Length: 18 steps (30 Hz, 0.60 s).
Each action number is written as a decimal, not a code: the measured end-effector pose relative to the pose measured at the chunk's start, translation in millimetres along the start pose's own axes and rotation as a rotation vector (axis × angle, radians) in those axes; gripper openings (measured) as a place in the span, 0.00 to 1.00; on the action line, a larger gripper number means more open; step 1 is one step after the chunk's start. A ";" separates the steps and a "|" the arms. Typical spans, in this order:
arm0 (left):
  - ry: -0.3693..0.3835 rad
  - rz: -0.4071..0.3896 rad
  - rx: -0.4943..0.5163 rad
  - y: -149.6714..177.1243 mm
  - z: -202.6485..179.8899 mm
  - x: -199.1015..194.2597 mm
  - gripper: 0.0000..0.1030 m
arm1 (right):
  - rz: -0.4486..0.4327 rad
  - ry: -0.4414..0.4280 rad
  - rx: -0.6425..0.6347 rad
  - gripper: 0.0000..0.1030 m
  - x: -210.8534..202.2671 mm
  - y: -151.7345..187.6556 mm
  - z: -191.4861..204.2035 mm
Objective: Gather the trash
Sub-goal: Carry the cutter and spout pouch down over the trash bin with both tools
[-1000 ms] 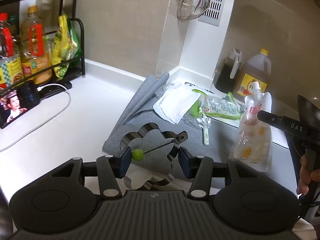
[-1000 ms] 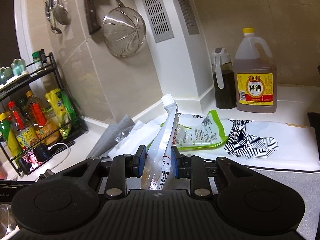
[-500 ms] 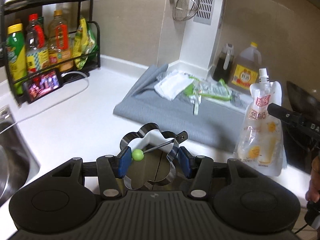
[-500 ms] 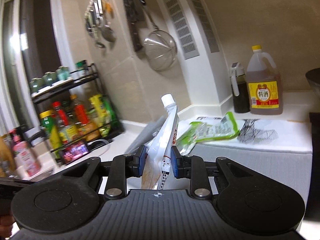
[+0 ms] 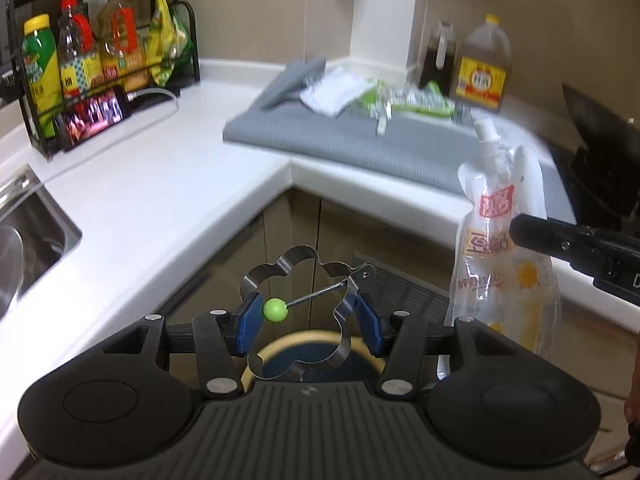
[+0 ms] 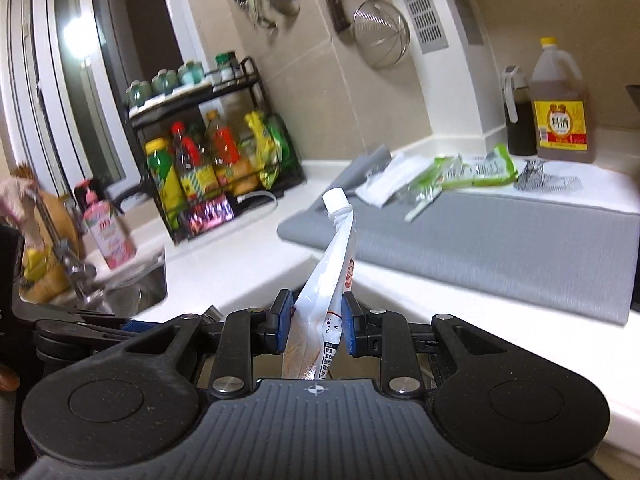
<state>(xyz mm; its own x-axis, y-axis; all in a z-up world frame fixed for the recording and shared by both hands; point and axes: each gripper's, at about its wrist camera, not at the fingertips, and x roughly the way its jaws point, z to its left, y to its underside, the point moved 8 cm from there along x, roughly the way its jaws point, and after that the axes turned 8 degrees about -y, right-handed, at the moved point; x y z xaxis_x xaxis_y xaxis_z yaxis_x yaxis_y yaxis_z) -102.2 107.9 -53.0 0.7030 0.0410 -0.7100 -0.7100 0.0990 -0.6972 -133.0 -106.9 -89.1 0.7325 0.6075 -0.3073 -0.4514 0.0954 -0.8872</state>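
Our left hand-held gripper [image 5: 306,326] is clamped half-wide on the flower-shaped steel egg ring with its green-knobbed wire handle [image 5: 298,312], directly above a round dark bin with a tan rim [image 5: 276,350]. To its right, our right hand-held gripper [image 6: 314,328] pinches the clear, white-capped spouted drink pouch [image 6: 334,264] narrowly. We should centre each item over the bin before letting go, so neither catches the rim.

Beige tiled wall [image 6: 360,92]; white L-shaped counter [image 5: 160,184]; bright window [image 6: 76,80].

Both fisheye views were dim and warm-toned, with straight lines bowed and corners darkened. Motion blur smeared the black wire bottle rack [image 6: 212,152] and grey ribbed counter mat [image 5: 360,140]. Glare flared on the tall window pane [image 6: 76,40], and reflections streaked the beige wall tiles [image 6: 320,80].
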 end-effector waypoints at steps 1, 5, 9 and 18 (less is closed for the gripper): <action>-0.004 0.010 0.006 5.7 -1.4 2.5 0.55 | 0.012 0.002 0.001 0.28 1.1 5.4 0.3; -0.021 0.040 0.032 26.2 -3.8 11.4 0.55 | 0.052 0.016 -0.001 0.28 6.6 23.3 0.6; -0.028 0.066 0.036 38.9 -3.9 19.5 0.55 | 0.092 0.025 -0.008 0.28 15.8 36.1 1.2; -0.043 0.134 0.031 56.5 -2.8 44.5 0.55 | 0.170 0.037 -0.018 0.28 37.5 56.2 -3.8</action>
<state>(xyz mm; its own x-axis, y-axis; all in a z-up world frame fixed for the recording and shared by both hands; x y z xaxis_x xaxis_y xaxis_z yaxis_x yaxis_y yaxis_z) -111.2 112.5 -124.3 0.6033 0.0985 -0.7914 -0.7967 0.1205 -0.5923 -129.0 -81.8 -151.8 0.6646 0.5842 -0.4659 -0.5617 -0.0206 -0.8271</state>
